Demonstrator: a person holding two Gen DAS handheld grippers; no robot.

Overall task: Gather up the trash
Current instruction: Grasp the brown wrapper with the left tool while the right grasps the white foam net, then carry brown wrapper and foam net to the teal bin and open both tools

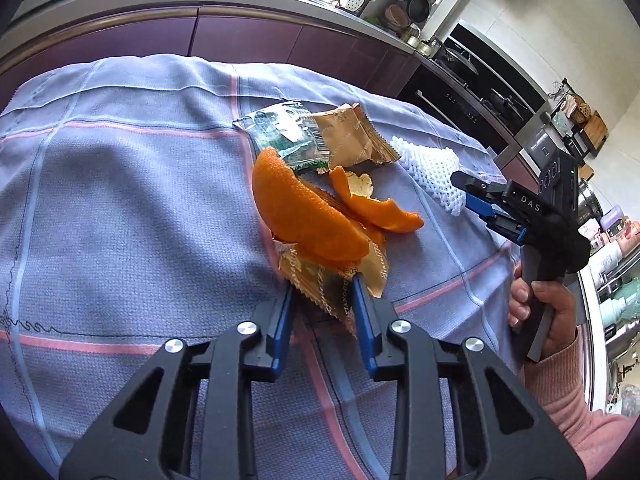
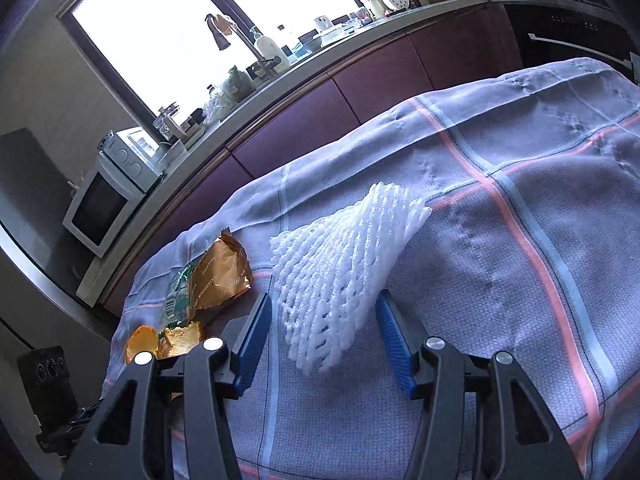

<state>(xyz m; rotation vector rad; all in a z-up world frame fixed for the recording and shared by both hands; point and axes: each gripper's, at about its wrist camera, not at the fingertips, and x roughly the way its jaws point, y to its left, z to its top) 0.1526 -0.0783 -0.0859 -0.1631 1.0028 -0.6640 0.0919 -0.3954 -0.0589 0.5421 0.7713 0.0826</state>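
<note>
Trash lies in a heap on the checked cloth (image 1: 120, 208). A large orange peel (image 1: 304, 216) rests on a gold wrapper (image 1: 328, 296), with a smaller peel (image 1: 376, 208) beside it. My left gripper (image 1: 325, 286) straddles the gold wrapper's near corner with its jaws narrow; I see no squeeze on it. Behind lie a green wrapper (image 1: 288, 132) and a brown wrapper (image 1: 352, 136). A white foam net (image 2: 344, 248) lies between the wide-apart blue pads of my right gripper (image 2: 324, 298), which is open. The right gripper (image 1: 466, 192) also shows at the net's (image 1: 424, 164) right end.
A hand (image 1: 536, 304) in a pink sleeve holds the right gripper's handle. Purple cabinets (image 1: 248, 36) and a crowded counter (image 2: 304, 56) run behind the table, with a microwave (image 2: 100, 208) at the left. The cloth's (image 2: 520, 280) right part lies bare.
</note>
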